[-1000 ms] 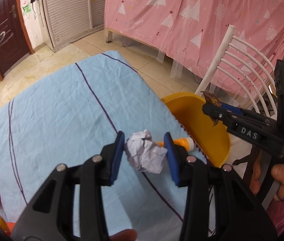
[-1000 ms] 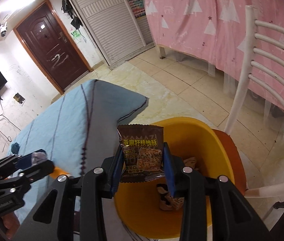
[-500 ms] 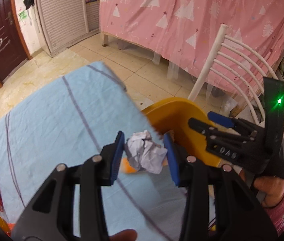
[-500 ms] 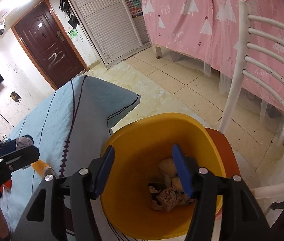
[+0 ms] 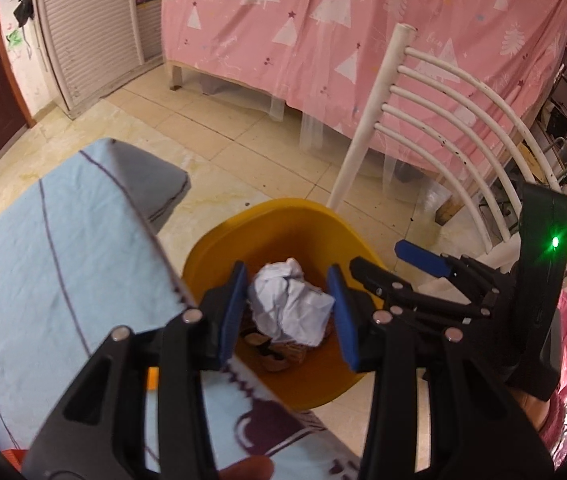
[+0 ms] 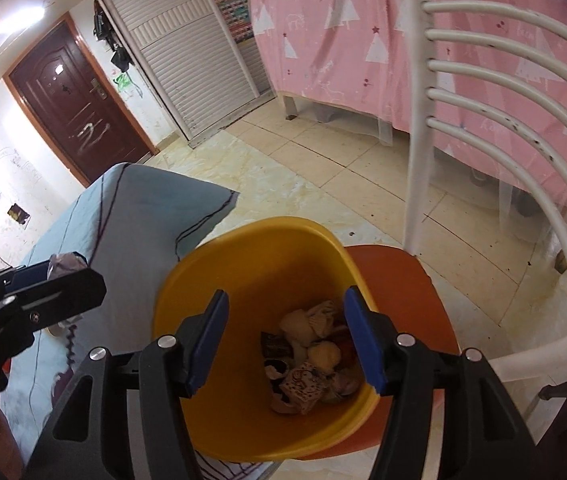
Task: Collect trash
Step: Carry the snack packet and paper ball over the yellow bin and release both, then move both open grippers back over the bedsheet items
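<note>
A lived-in home, a bedroom that doubles as living space. A bed draped in pink tree-print cloth [image 5: 363,40] fills the upper frame above a beige tiled floor [image 6: 323,184]. A dark wooden entry door [image 6: 79,112] stands upper left, a louvred wardrobe [image 6: 187,52] beside it, a white chair [image 6: 483,128] at right.

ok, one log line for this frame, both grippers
left gripper: shut on paper ball, over yellow bin | right gripper: open, empty, over bin | bin: wrappers and scraps inside, on orange chair seat
</note>
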Available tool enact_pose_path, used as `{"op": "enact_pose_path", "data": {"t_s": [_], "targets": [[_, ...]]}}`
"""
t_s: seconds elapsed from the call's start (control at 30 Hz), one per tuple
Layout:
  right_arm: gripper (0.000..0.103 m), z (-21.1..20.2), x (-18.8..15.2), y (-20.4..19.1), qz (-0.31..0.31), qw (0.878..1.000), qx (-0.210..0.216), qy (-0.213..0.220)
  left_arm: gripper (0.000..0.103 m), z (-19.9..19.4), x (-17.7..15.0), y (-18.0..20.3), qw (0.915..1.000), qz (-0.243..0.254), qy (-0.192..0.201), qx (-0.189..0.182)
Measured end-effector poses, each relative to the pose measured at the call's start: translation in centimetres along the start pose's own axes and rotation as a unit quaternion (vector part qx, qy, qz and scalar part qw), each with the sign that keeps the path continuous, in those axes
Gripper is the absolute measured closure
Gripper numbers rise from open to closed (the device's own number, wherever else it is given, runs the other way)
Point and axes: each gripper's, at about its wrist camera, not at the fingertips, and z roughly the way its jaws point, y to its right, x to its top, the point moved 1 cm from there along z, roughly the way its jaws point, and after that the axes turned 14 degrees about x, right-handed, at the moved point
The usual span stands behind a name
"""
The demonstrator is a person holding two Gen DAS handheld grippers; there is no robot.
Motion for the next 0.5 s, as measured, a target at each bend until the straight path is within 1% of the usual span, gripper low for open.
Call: {"op": "enact_pose_path", "data": {"t_s": [0.1,0.13,0.17,0.2,0.37,0.5], "targets": [[0.049,-0.2,-0.4,0.6,0.006,1.000,-0.003,0.001,0.062,0.2,0.3,0.8,1.0000,0.004,-0.003,0.000],[0.049,-0.2,-0.5,0.8,0.007,1.000,-0.004,0.000,0.055,0.3,0.3,0.9,1.0000,0.004,-0.004,-0.001],[0.049,-0.3,-0.4,0.9,0.008,1.000,-0.005,0.000,0.045,0.3,0.4,1.0,1.0000,0.004,-0.005,0.000],[0.049,-0.3,-0.5,0.9,0.008,1.000,-0.005,0.000,0.043,0.2,0.5,1.2,1.0000,0.003,-0.003,0.001],[0.049,-0.7,-0.5,0.7,0.009,1.000,-0.006,0.002,0.043,-0.2,0.7,1.1,1.0000,0.000,0.002,0.000],[0.049,-1.0,-0.2,-0.2,0.000,1.000,-0.008,0.004,0.043,-1.0,0.6,0.2,0.9999,-0.013,0.004,-0.002]]}}
